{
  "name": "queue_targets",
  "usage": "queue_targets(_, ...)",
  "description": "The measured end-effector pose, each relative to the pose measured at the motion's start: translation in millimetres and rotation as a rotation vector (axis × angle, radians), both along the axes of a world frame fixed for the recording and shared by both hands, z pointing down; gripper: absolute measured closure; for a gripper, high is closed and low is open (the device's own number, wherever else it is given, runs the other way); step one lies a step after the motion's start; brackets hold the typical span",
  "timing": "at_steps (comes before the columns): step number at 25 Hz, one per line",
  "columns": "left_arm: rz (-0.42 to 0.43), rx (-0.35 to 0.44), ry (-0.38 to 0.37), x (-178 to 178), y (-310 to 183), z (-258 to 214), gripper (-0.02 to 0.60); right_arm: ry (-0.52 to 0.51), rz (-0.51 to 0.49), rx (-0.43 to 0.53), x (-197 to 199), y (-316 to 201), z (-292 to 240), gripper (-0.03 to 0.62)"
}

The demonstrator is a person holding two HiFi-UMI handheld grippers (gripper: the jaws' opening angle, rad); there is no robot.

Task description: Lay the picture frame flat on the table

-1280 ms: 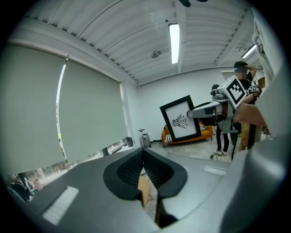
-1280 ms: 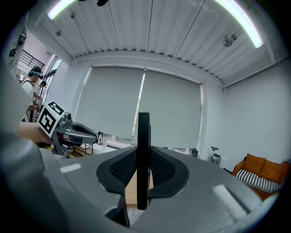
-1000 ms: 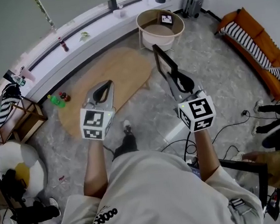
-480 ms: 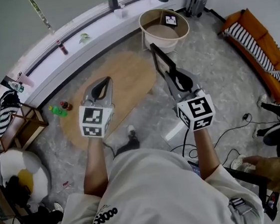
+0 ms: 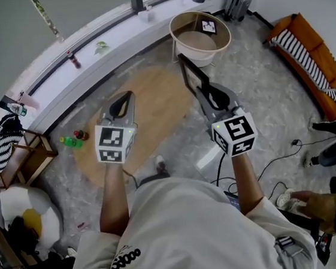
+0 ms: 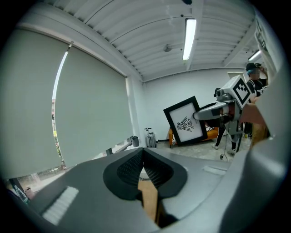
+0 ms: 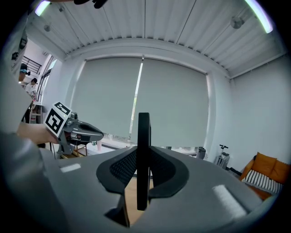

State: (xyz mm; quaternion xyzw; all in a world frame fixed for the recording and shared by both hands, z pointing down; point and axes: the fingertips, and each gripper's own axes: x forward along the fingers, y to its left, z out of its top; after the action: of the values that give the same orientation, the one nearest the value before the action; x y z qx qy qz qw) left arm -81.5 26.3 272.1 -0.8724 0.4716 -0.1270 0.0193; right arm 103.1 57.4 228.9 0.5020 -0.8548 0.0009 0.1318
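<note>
Currently the right hand-held gripper is clamped on the edge of the picture frame, holding it upright in the air by the right end of the oval wooden worktop. Left hand-held gripper: jaws together, empty.

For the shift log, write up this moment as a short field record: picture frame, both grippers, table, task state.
picture frame: black border, white print with a dark figure; upright, held in the air
right gripper: jaws shut on the picture frame's edge, which stands edge-on between them
left gripper: jaws together, nothing between them
wooden table: low, oval, ahead of and below both grippers
task state: picture frame not yet laid flat on the wooden table
</note>
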Motion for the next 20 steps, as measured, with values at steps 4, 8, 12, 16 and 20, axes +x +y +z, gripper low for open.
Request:
queue_targets(4,0.003,-0.009,-0.001,-9,-24,5,0.572,0.001,-0.001,-0.017,-10,-24,6,0.522)
queue_targets(8,0.003,-0.010,-0.001,-22,-50,8,0.572,0.001,-0.006,-0.031,-23,-51,11,0.522)
queue_targets(12,0.000,-0.017,0.006,-36,-75,11,0.572,0.005,-0.018,-0.045,-42,-76,17,0.522)
queue_targets(16,0.005,-0.036,0.014,-43,-92,18,0.572,-0.001,-0.021,-0.061,-53,-95,22,0.522)
queue_targets(20,-0.005,-0.050,0.009,-50,-107,29,0.572,-0.009,-0.033,-0.080,-63,-112,32,0.522)
